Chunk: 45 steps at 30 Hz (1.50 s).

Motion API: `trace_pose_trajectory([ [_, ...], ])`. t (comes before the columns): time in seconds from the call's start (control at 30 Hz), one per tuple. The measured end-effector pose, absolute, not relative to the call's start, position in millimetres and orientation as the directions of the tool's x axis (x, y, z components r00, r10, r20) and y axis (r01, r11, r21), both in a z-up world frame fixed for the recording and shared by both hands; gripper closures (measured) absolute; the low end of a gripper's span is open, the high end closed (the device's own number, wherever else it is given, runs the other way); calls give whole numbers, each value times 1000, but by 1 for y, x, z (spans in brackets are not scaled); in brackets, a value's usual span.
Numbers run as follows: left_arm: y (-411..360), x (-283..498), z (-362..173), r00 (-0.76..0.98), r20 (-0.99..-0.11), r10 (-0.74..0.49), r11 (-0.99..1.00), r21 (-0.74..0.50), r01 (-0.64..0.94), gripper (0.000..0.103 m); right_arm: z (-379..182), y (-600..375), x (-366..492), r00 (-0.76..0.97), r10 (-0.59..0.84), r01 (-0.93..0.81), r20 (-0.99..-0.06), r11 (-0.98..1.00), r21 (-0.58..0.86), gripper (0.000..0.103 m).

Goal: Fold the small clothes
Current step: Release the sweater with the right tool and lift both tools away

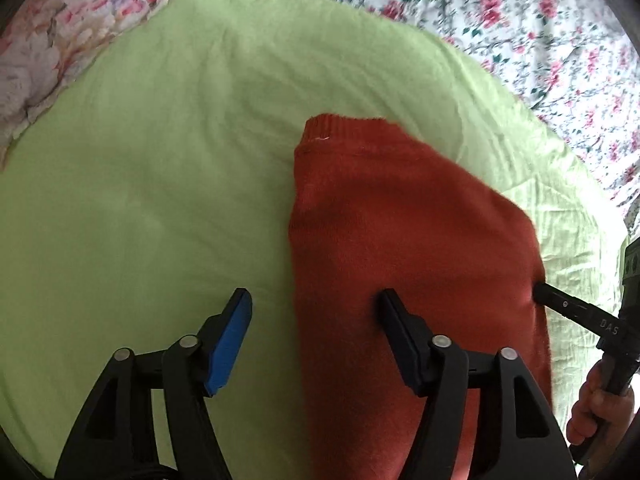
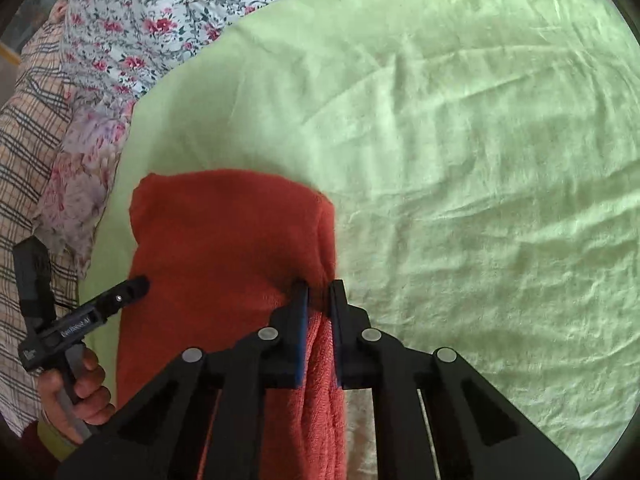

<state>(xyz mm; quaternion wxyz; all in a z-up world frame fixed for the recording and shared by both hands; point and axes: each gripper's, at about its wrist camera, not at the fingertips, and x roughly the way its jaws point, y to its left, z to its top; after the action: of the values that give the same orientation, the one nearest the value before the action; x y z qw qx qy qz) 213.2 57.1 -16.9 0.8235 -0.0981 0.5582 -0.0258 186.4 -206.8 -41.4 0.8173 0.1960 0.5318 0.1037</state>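
A: What do the tools look like?
B: The left gripper (image 1: 314, 312) is black plastic, with silver rivets and blue pads (image 1: 228, 344). The right gripper (image 2: 319, 292) matches it.
A: Any clothing?
B: A beige checked sleeve (image 2: 28, 168).

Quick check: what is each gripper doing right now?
Left gripper: open, straddling the orange sweater's edge, not clamped.
Right gripper: shut on the orange sweater.

Left gripper (image 1: 316, 300) gapes; right gripper (image 2: 319, 292) pinched closed.
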Motion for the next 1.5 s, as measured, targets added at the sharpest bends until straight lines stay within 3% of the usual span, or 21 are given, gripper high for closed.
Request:
trace_pose_trajectory([
  [0.23,36,136,31,438,-835,-332,943,-302,138,46,3,-198,127,455,457,-34,-765,867,497,88],
  [0.37,21,94,30,400,-815,-420,906,-349,241,46,5,-173,86,409,495,-109,-767,861,497,88],
  [0.53,12,60,1,306,-848,-434,892,-354,283,48,-20,-169,51,345,394,-79,-852,916,392,89],
  [0.67,15,36,-24,265,-894,-360,914,-281,293,55,-39,-187,29,345,363,-31,-866,926,376,92],
  [1.27,25,18,-24,253,-902,-350,920,-279,276,54,-27,-186,-6,416,299,-17,-859,947,322,91],
  [1.37,32,14,-16,252,-897,-362,916,-293,274,53,-23,-186,-14,411,237,17,-880,963,267,81],
  [1.5,45,-2,-5,275,-900,-338,926,-266,269,46,-18,-191,-36,410,247,74,-878,950,302,80],
])
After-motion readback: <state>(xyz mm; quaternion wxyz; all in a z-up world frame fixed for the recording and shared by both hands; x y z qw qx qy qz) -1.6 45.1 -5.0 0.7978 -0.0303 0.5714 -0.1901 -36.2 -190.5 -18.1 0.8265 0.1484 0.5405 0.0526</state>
